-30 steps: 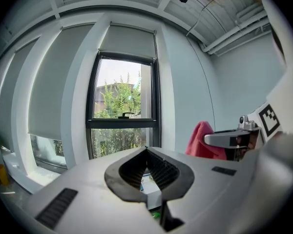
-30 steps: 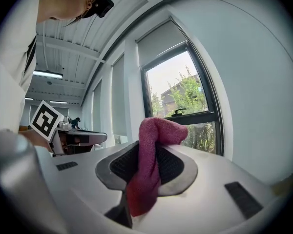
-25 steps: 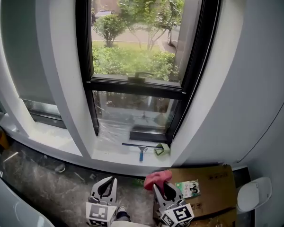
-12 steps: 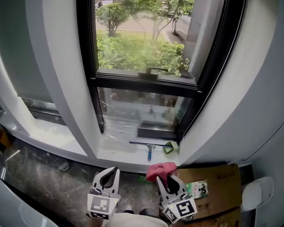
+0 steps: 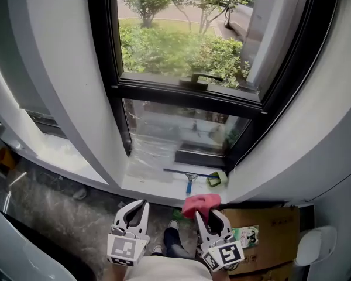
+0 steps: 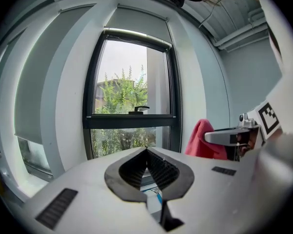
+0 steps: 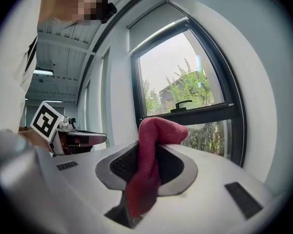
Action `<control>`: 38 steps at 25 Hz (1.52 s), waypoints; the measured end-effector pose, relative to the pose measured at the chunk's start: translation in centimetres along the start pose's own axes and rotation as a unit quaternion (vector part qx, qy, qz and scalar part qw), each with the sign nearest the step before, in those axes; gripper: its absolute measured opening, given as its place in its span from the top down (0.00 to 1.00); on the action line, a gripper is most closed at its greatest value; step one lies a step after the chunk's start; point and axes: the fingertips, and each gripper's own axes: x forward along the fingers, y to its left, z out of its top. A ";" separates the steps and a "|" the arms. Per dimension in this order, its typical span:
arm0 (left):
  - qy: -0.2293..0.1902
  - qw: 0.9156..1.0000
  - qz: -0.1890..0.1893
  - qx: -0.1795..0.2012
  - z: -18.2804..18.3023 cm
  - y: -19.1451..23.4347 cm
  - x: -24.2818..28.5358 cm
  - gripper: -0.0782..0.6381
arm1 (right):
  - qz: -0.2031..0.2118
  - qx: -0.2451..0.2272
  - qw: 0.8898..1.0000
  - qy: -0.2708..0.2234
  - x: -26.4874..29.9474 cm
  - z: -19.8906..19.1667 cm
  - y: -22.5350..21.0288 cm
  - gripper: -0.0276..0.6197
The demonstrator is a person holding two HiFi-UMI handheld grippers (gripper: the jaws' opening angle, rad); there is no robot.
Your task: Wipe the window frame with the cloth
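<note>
The black window frame fills the upper part of the head view, with a handle on its middle bar. My right gripper is low in the view, below the sill, shut on a red cloth that bunches over its tips. In the right gripper view the cloth drapes down between the jaws. To its left, my left gripper is shut and empty, its tips meeting in the left gripper view. Both grippers are short of the frame and touch nothing.
A blue-handled squeegee and a green item lie on the white sill. A cardboard box and a white bin stand on the floor at the right. The person's shoe is between the grippers.
The view has come closer to the window, and both grippers have shifted slightly right. The right gripper keeps hold of the red cloth.
</note>
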 end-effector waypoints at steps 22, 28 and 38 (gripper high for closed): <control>-0.089 0.996 0.019 0.014 6.5 1.6 15.4 0.88 | 0.011 -0.067 0.998 0.004 14.8 4.9 -10.0 0.80; -0.098 0.995 0.028 0.016 7.1 5.0 15.6 0.88 | 0.042 -0.074 0.996 -0.002 18.2 5.4 -8.0 0.80; -0.108 0.994 0.001 0.027 10.1 14.0 16.1 0.88 | 0.044 -0.077 0.995 -0.042 26.6 9.3 -1.7 0.80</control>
